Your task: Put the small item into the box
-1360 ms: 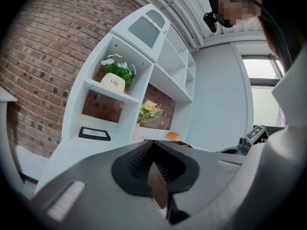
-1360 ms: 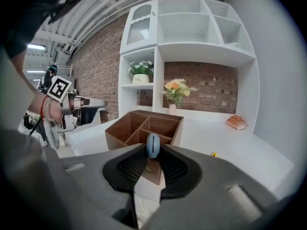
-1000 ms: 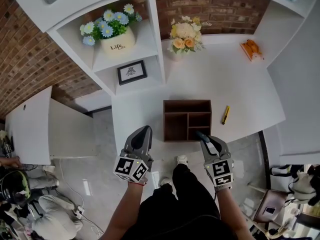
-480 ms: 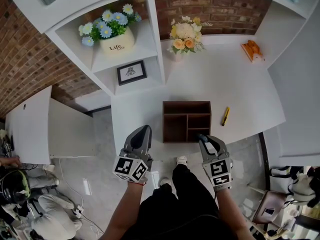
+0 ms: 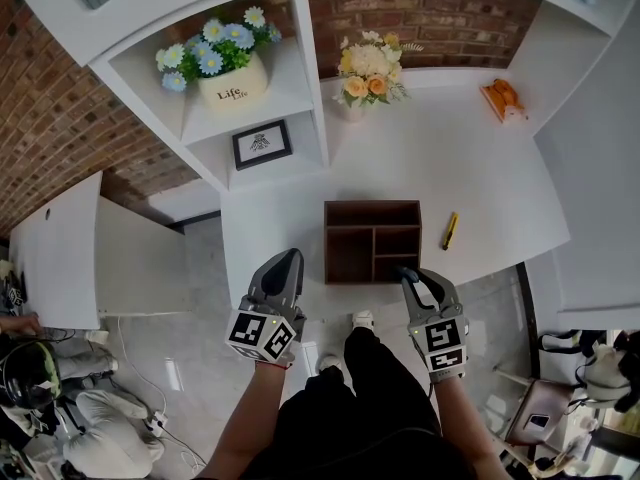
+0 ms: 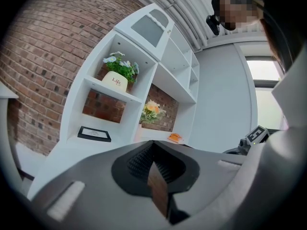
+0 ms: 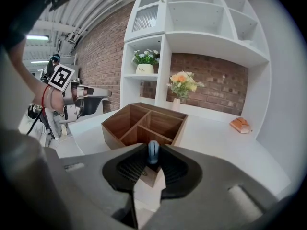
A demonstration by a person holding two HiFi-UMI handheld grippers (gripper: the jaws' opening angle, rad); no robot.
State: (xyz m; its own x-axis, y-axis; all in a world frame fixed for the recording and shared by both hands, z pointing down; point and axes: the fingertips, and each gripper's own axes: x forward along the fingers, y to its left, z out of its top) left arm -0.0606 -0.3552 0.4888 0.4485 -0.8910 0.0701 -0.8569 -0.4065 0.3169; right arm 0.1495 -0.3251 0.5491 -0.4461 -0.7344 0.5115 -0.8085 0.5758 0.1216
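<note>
A brown wooden box (image 5: pixel 373 206) with three compartments stands on the white table (image 5: pixel 470 168); the right gripper view shows the box (image 7: pixel 125 120) just ahead. My right gripper (image 5: pixel 404 272) sits at the box's near right edge. A small blue item (image 7: pixel 153 151) stands upright between its pads at the tips of the right gripper (image 7: pixel 153 154), whose jaws are opening. My left gripper (image 5: pixel 290 259) hovers left of the box's near corner, its jaws together and nothing in them. In its own view the left gripper (image 6: pixel 153 146) points up at the shelves.
A yellow pen-like item (image 5: pixel 451 230) lies right of the box. A vase of yellow flowers (image 5: pixel 368 76) and an orange object (image 5: pixel 503 99) stand at the table's back. The shelf unit (image 5: pixel 300 118) holds a blue-flower pot (image 5: pixel 230 68) and a framed picture (image 5: pixel 264 144).
The right gripper has shifted very slightly at the box's near edge. The left gripper has not moved.
</note>
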